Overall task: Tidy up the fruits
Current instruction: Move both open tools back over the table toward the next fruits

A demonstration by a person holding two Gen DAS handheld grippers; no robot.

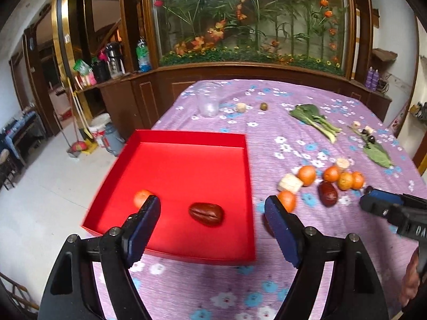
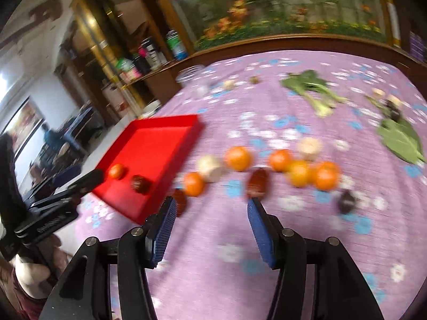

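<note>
The right wrist view is smeared throughout, so the oranges [image 2: 309, 172] run together and the small dark fruit [image 2: 347, 201] cannot be named. In the left wrist view, a blue finger [image 1: 149, 208] covers part of the orange in the red tray [image 1: 186, 138], and the right gripper [image 1: 373, 200] is cut off by the edge

Red tray [image 1: 186, 165]: floor mostly bare; an orange [image 1: 141, 198] and a date [image 1: 206, 214] occupy its near part only.
Surface [image 1: 293, 122] between tray and greens [image 1: 315, 118]: open cloth, passable.
Fruit cluster [image 2: 299, 172] right of tray: oranges, dates and pale chunks lie close together or touching, with narrow gaps.
Near strip of surface in front of the cluster: bare.
Far end: clear jar [image 1: 209, 101] and two small items stand apart.
Right edge: leaf [image 2: 400, 138] and dark bits.
</note>
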